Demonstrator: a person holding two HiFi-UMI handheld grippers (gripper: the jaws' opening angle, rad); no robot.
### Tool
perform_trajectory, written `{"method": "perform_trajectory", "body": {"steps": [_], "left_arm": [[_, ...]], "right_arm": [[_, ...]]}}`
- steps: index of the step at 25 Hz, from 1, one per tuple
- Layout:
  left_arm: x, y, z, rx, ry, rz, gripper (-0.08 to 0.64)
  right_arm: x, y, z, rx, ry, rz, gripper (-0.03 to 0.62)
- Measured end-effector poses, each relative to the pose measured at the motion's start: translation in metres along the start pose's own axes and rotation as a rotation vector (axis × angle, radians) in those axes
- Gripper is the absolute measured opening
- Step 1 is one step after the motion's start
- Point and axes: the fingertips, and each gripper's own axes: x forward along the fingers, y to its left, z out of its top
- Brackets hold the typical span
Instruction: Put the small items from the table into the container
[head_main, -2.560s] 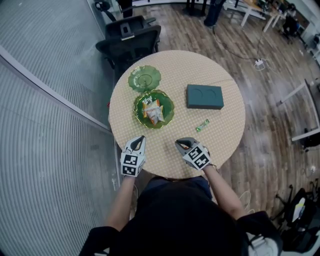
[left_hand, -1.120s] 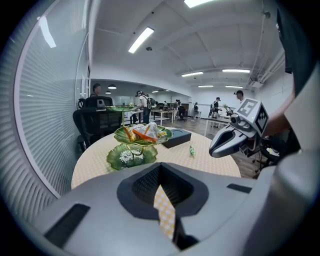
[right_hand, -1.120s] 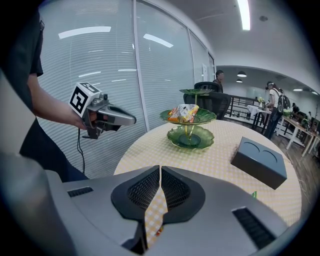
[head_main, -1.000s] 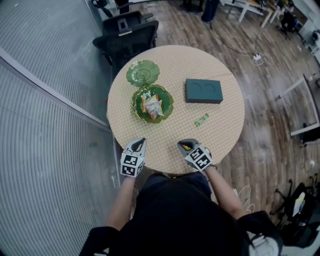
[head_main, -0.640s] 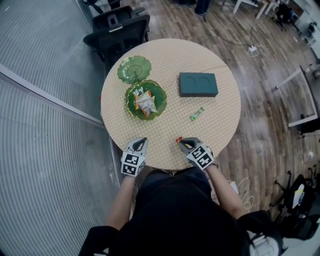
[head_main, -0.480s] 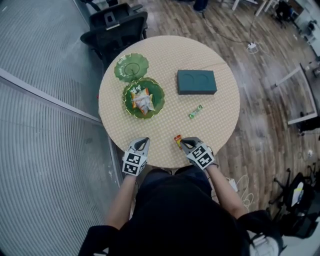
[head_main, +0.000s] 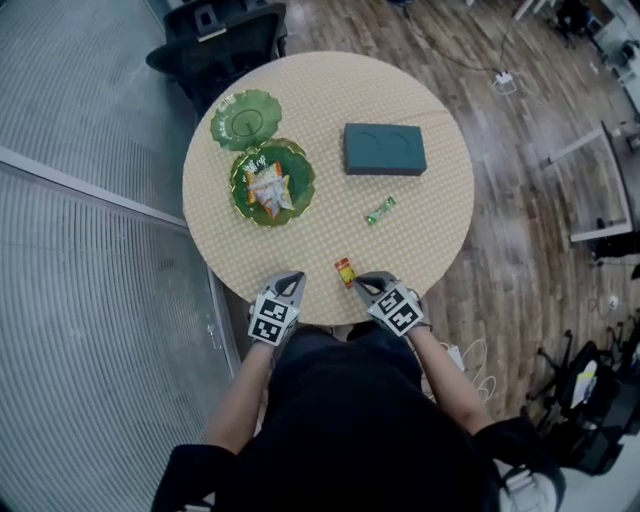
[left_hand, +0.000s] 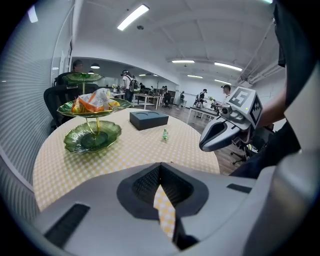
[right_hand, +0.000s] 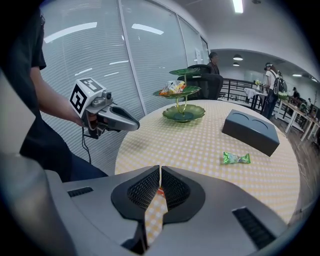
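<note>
A small orange-red candy (head_main: 345, 271) lies near the table's front edge, just left of my right gripper (head_main: 360, 284). A sliver of that candy (right_hand: 159, 190) shows below the shut jaws of the right gripper (right_hand: 160, 173), and it is not held. A green-wrapped candy (head_main: 380, 209) (right_hand: 236, 158) lies further in, on the right half. The green tiered dish (head_main: 272, 181) (left_hand: 92, 137) holds several snack packets on its middle plate. My left gripper (head_main: 290, 282) (left_hand: 160, 170) is shut and empty at the front edge.
A dark green box (head_main: 384, 149) (right_hand: 251, 132) lies at the far right of the round checked table (head_main: 330, 90). A black office chair (head_main: 215, 45) stands behind the table. A glass wall runs along the left, and wooden floor lies to the right.
Both grippers have drawn back toward the table's near edge and sunk a little. The orange-red candy, earlier hidden under the right gripper, now shows beside its tip.
</note>
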Motion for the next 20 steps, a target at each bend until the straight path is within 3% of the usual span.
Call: {"method": "perform_trajectory", "body": {"steps": [12,20], "left_arm": [[0.026,-0.043,-0.022,-0.04,0.08,-0.038,0.002],[0.031,-0.058,-0.037,-0.034,0.137,-0.072,0.002]], "right_arm": [[0.022,0.004,-0.031,-0.049,0.093,0.096,0.031],[0.045,-0.008,-0.046,-0.03,0.129,0.084,0.031]]}}
